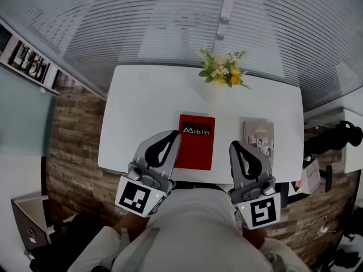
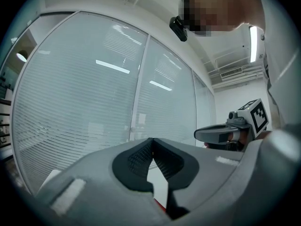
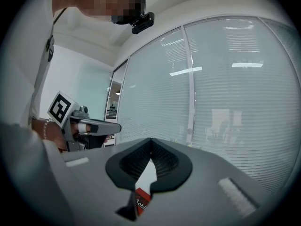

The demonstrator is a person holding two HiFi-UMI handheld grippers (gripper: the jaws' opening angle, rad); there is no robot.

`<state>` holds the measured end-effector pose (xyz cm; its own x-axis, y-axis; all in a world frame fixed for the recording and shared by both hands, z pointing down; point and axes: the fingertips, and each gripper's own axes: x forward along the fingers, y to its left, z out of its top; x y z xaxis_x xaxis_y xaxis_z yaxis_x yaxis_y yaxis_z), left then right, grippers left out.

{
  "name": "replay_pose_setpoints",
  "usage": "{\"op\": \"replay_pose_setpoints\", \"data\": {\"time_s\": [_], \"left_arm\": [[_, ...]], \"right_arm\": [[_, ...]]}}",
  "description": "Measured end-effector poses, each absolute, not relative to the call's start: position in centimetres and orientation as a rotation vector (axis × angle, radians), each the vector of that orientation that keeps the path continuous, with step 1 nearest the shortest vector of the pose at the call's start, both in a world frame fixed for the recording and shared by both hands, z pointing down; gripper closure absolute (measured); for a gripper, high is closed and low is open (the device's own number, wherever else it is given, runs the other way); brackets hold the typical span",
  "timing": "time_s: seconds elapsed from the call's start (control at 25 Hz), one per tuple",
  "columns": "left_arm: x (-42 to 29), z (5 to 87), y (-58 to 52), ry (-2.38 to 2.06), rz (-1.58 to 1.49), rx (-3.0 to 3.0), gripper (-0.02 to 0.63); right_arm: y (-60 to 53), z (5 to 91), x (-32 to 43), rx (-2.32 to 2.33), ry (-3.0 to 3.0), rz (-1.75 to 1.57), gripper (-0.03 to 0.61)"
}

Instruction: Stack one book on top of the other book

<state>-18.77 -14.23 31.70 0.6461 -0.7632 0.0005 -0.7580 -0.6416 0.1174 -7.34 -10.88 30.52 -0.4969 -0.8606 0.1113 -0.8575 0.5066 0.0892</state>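
Table (image 1: 147, 106): white, with two books lying flat on it, side by side
Red book (image 1: 196, 141): in the middle of the table, close to the near edge
Grey book (image 1: 259, 139): to the right of the Red book, with a gap between them
Flowers (image 1: 223, 69): yellow and white, at the far edge of the table
Left gripper (image 1: 172, 136): jaws closed tight, nothing in them, tip by the Red book's left side
Right gripper (image 1: 234, 147): jaws closed tight, nothing in them, tip between the two books
Stack: not made yet
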Motion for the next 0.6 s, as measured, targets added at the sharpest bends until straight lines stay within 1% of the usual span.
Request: {"op": "replay_pose_setpoints", "data": {"time_s": [0.32,0.44,0.48,0.6], "left_arm": [[-18.6,33.5,-14.8,-1.249,-0.043,2.722,0.611],[-18.5,35.0,-14.9,-1.218,0.001,2.709,0.57],[-18.5,35.4,-14.9,-1.217,0.012,2.703,0.568],[-18.8,36.6,-14.9,-1.219,0.038,2.687,0.568]], "right_arm": [[-11.4,31.7,-7.2,1.469,-2.591,-0.034,0.572],[-11.6,33.0,-7.4,1.452,-2.575,-0.024,0.569],[-11.6,33.5,-7.5,1.445,-2.57,-0.015,0.552],[-11.7,34.9,-7.7,1.424,-2.555,-0.003,0.543]]}}
